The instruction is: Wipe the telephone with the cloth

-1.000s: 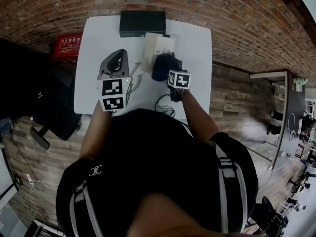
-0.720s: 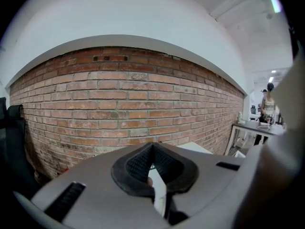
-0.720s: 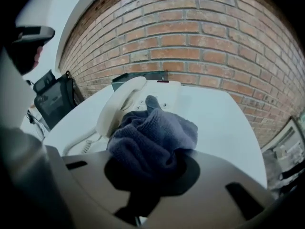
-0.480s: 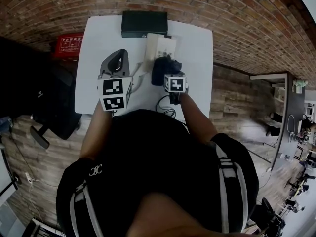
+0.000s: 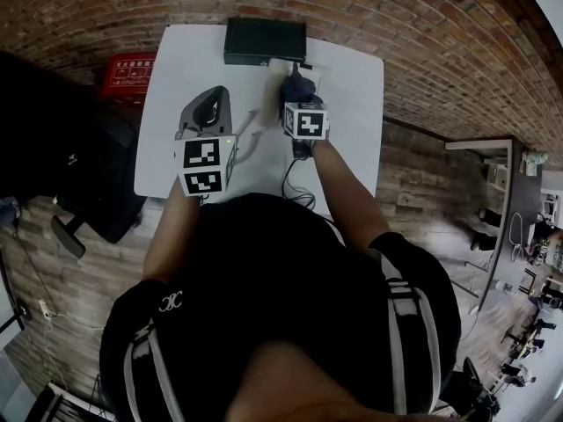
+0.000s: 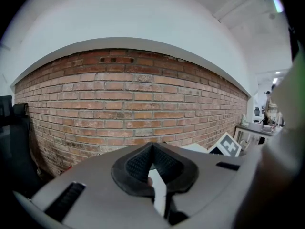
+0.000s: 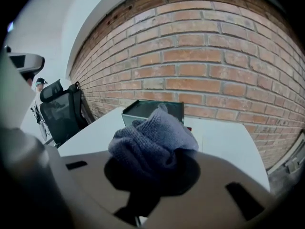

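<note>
My right gripper (image 5: pixel 299 100) is shut on a bunched blue-grey cloth (image 5: pixel 296 84) (image 7: pixel 153 140). It holds the cloth over the white telephone (image 5: pixel 274 93) on the white table (image 5: pixel 176 69), just in front of a dark box (image 5: pixel 265 40) (image 7: pixel 153 110). Cloth and gripper hide most of the telephone. My left gripper (image 5: pixel 214 95) (image 6: pixel 152 149) hovers to the left of the telephone, above the table. Its dark pads meet at the tip with nothing between them.
A black cable (image 5: pixel 290 181) trails off the table's near edge. A red crate (image 5: pixel 127 77) and a black office chair (image 5: pixel 97 200) (image 7: pixel 62 109) stand left of the table. Brick wall (image 6: pixel 133 99) runs behind it. Desks and a person (image 7: pixel 40 83) are far off.
My right gripper has carried the cloth away from me, toward the dark box and over the telephone. The left gripper has stayed put.
</note>
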